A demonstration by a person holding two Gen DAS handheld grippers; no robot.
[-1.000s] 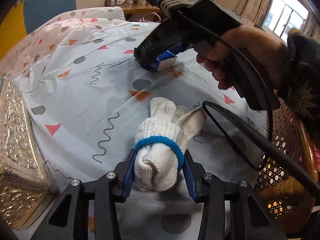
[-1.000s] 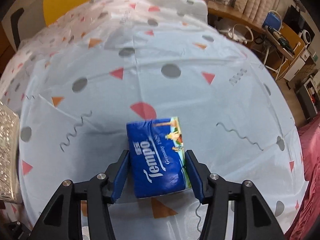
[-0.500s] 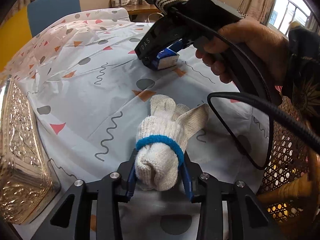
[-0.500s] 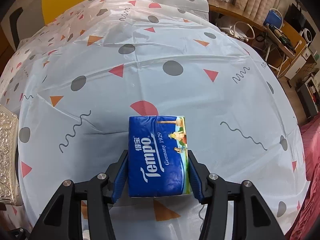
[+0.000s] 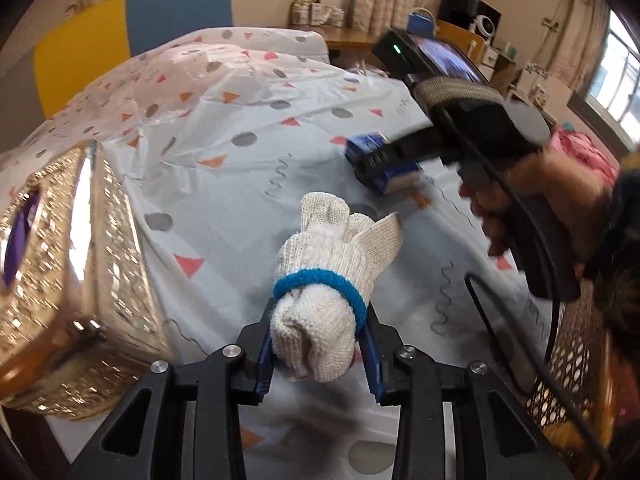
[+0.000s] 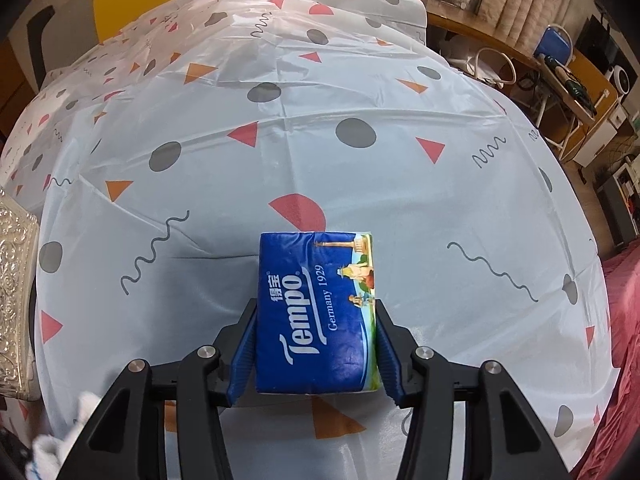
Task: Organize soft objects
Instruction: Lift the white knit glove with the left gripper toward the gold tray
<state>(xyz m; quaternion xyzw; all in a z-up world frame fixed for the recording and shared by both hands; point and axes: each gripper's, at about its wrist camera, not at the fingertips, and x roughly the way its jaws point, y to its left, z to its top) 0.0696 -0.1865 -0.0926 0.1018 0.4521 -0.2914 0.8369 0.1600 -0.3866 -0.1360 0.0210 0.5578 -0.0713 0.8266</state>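
Note:
A white knit glove bundle bound with a blue band hangs lifted off the patterned tablecloth, and my left gripper is shut on its lower end. A blue Tempo tissue pack lies on the tablecloth between the blue pads of my right gripper. Its jaws are closing, with the pads against the pack's two sides. The left wrist view shows the same right gripper on the tissue pack, held by a person's hand.
An ornate gold box stands at the table's left edge, close to my left gripper, and appears as the gold box in the right wrist view. A black cable loops over the table's right side beside a wicker chair.
My left gripper closed on the glove bundle, then rose with it and rolled toward the gold box. The tissue pack straightened between the right pads as they closed in on it.

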